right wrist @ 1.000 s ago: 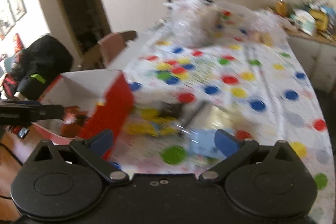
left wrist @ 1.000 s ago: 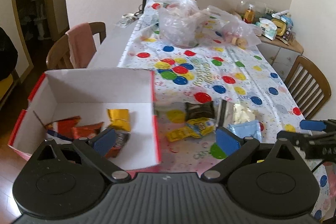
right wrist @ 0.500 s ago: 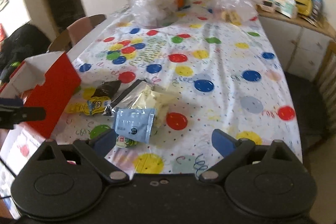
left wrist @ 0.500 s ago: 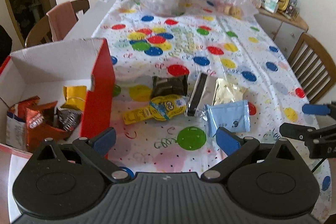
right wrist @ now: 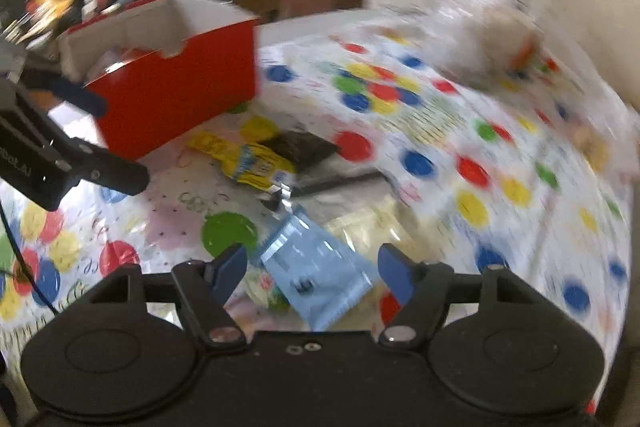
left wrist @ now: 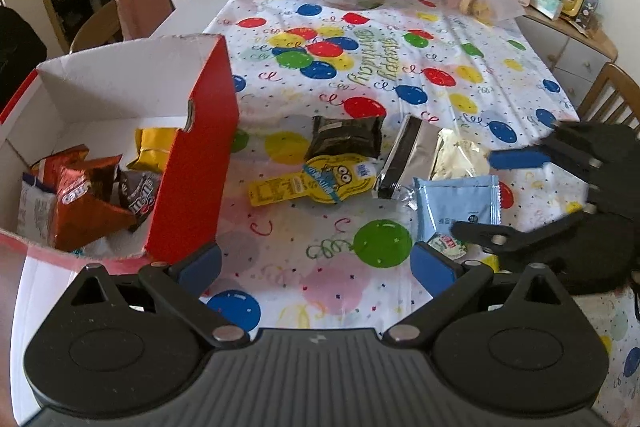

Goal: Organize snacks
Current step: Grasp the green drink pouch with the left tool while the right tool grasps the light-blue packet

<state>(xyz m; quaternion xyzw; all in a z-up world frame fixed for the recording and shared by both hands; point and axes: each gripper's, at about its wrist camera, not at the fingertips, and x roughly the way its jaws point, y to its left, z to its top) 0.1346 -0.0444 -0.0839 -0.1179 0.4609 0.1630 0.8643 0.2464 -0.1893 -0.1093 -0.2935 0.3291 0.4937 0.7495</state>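
Closing right gripper (right wrist: 312, 269) jaws around the pale blue packet (right wrist: 316, 277) lying on the balloon tablecloth (left wrist: 400, 67), pads not touching; left gripper (left wrist: 316, 263) spread wide, empty, beside the red box (left wrist: 196, 163).

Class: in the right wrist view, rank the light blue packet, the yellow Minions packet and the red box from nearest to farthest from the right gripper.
1. Light blue packet: between the closing fingers of the right gripper, unpinched.
2. Yellow Minions packet: ahead, left.
3. Red box: farthest, upper left.
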